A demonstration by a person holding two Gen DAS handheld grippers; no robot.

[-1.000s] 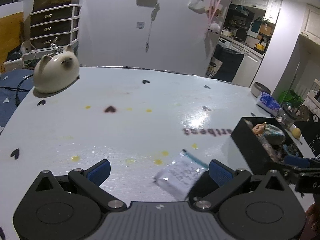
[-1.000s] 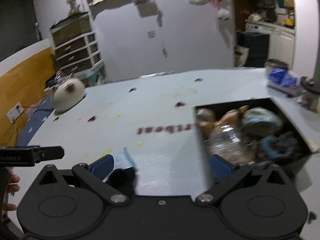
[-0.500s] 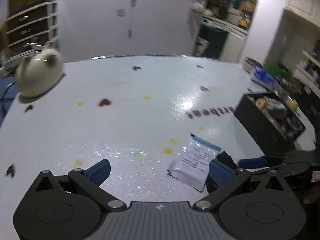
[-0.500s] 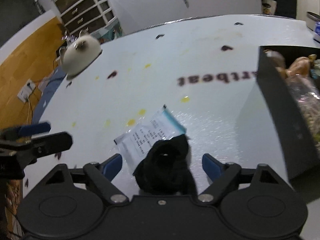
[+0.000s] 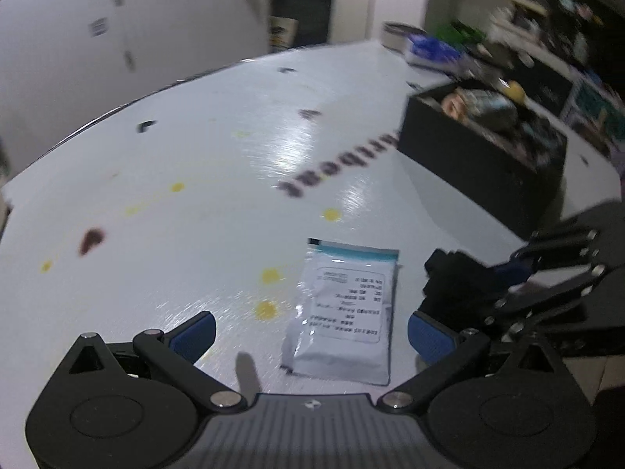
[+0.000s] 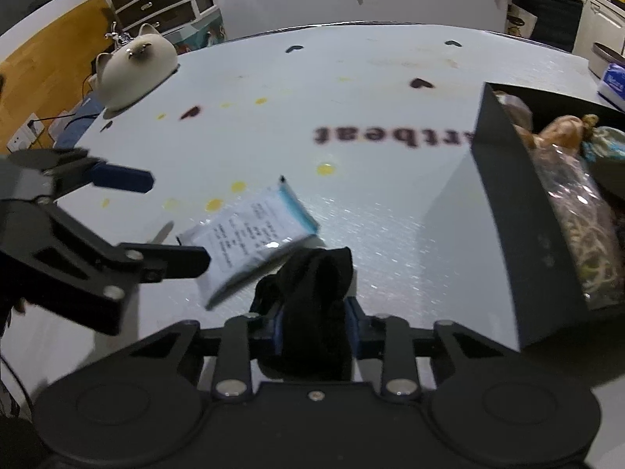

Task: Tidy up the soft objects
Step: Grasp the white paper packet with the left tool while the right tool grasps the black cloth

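A white soft packet with a teal top strip (image 5: 345, 308) lies on the white table between the fingers of my left gripper (image 5: 310, 334), which is open. It also shows in the right wrist view (image 6: 254, 230). My right gripper (image 6: 314, 328) is shut on a black soft cloth (image 6: 312, 305). That cloth (image 5: 455, 283) shows in the left wrist view just right of the packet. A black bin (image 6: 504, 195) holding several soft things stands at the right, and it shows in the left wrist view (image 5: 468, 164).
A cream cat-shaped plush (image 6: 133, 68) sits at the table's far left edge. The table (image 6: 351, 78) carries dark heart marks, yellow spots and dark lettering. A blue tissue pack (image 6: 613, 86) lies beyond the bin. Drawers and kitchen units stand behind.
My right gripper has closed on the black cloth. My left gripper has swung right and come over the white packet, which now lies between its open fingers.
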